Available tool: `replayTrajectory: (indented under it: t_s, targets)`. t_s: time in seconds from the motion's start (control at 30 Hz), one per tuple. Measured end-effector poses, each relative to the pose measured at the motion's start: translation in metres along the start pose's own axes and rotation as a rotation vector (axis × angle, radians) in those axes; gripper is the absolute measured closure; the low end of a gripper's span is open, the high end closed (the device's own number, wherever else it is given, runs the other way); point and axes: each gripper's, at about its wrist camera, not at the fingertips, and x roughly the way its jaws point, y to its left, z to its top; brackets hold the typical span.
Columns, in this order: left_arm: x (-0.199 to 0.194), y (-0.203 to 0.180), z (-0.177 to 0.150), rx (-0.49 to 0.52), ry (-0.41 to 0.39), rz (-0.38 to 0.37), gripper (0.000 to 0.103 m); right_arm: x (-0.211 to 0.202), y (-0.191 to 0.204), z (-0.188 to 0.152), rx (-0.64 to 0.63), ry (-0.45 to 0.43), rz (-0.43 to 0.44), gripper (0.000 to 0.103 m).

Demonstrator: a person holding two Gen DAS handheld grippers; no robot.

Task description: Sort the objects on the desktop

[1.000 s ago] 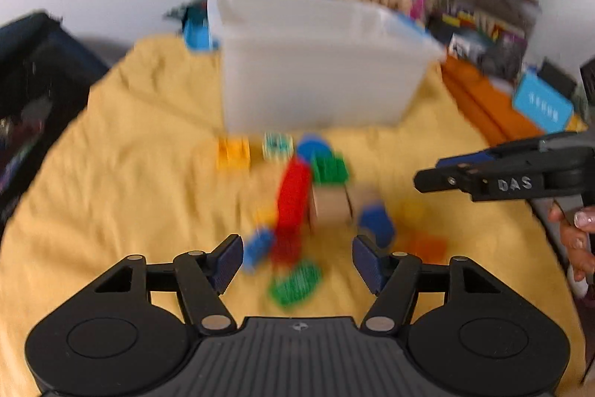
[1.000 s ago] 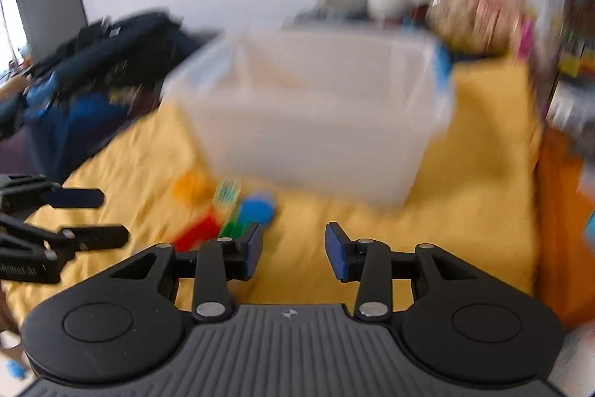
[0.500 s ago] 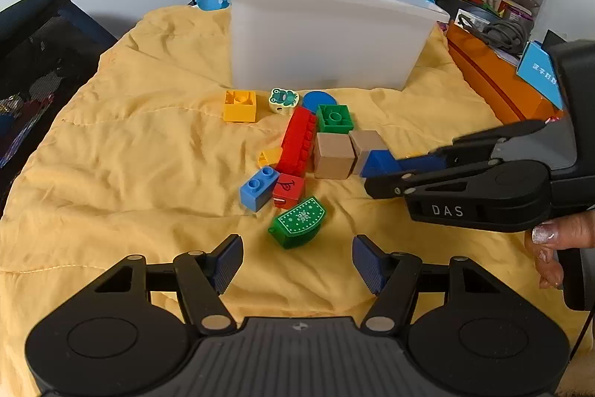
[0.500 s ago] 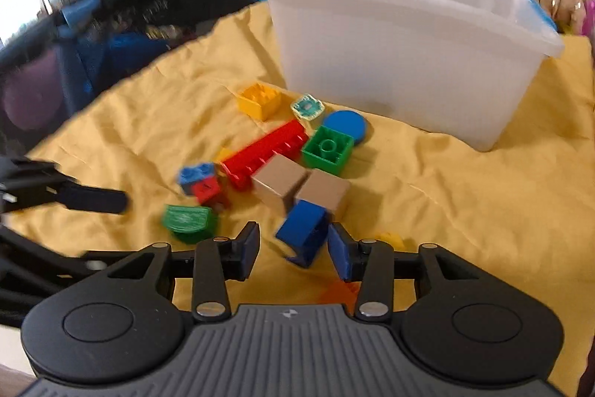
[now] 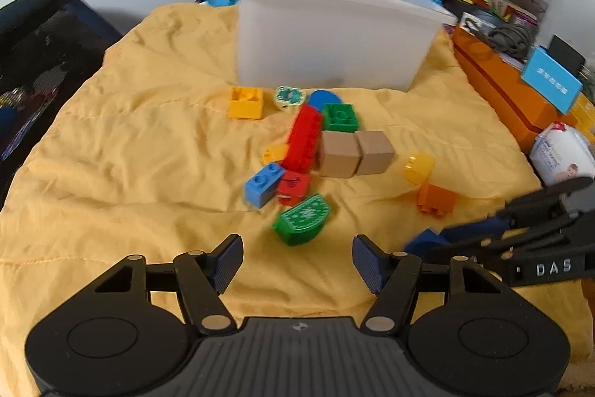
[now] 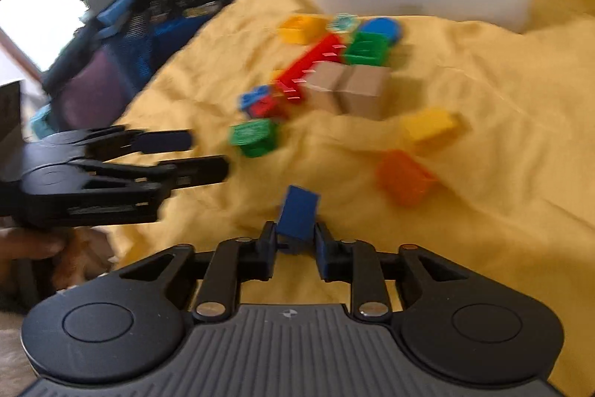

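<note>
Your right claw (image 6: 295, 240) has the dark blue plastic block (image 6: 297, 216)!
Its jaws have just been closing and now pinch that block, above the yellow quilted cloth (image 6: 483, 211), near the orange brick (image 6: 403, 177). Your left claw (image 5: 297, 257) hangs wide apart, empty, before the green patterned block (image 5: 303, 218).

A dark blue block (image 6: 297, 213) stands tilted between the right gripper's (image 6: 295, 244) pads (off the yellow cloth (image 6: 483, 211)) — other blocks (image 5: 308, 151) lie scattered before the white bin (image 5: 327, 43).
</note>
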Motion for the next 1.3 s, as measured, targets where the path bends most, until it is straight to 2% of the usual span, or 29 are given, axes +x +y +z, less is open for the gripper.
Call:
replayTrajectory:
  t_s: [0.13, 0.23, 0.33, 0.53, 0.63, 0.7, 0.8, 0.97, 1.0, 1.17, 1.3]
  targets:
    - [-0.004, -0.012, 0.001, 0.037, -0.014, -0.026, 0.035, -0.019, 0.002, 0.001, -0.074, -0.049, -0.089, 0.067]
    - [-0.006, -0.022, 0.001, 0.068, -0.024, -0.043, 0.035, -0.034, 0.001, 0.004, -0.138, -0.128, -0.153, 0.066]
    - [-0.007, -0.028, -0.001, 0.076, -0.019, -0.048, 0.035, -0.024, 0.012, 0.0, -0.373, -0.134, -0.305, 0.066]
    - [-0.012, -0.032, -0.006, 0.083, -0.022, -0.051, 0.035, -0.008, 0.032, -0.018, -0.746, -0.125, -0.328, 0.072]
    - [-0.013, -0.033, -0.007, 0.08, -0.019, -0.05, 0.035, 0.009, 0.032, -0.019, -0.796, -0.084, -0.333, 0.075]
    - [-0.013, -0.035, -0.008, 0.084, -0.018, -0.05, 0.035, 0.015, 0.029, -0.017, -0.822, -0.102, -0.36, 0.074]
    - [-0.013, -0.039, -0.008, 0.093, -0.017, -0.059, 0.035, 0.019, 0.024, -0.01, -0.81, -0.096, -0.399, 0.074]
    - [-0.008, -0.056, -0.004, 0.146, -0.015, -0.099, 0.035, 0.016, 0.011, -0.01, -0.754, -0.104, -0.367, 0.079]
    - [-0.005, -0.061, -0.003, 0.169, -0.01, -0.106, 0.035, 0.015, 0.01, -0.01, -0.741, -0.108, -0.364, 0.083]
    - [0.007, -0.083, -0.004, 0.281, 0.011, -0.131, 0.035, -0.006, 0.002, -0.006, -0.571, -0.077, -0.289, 0.086]
    - [0.023, -0.091, -0.007, 0.368, 0.019, -0.104, 0.035, -0.022, -0.008, -0.012, -0.429, -0.041, -0.246, 0.086]
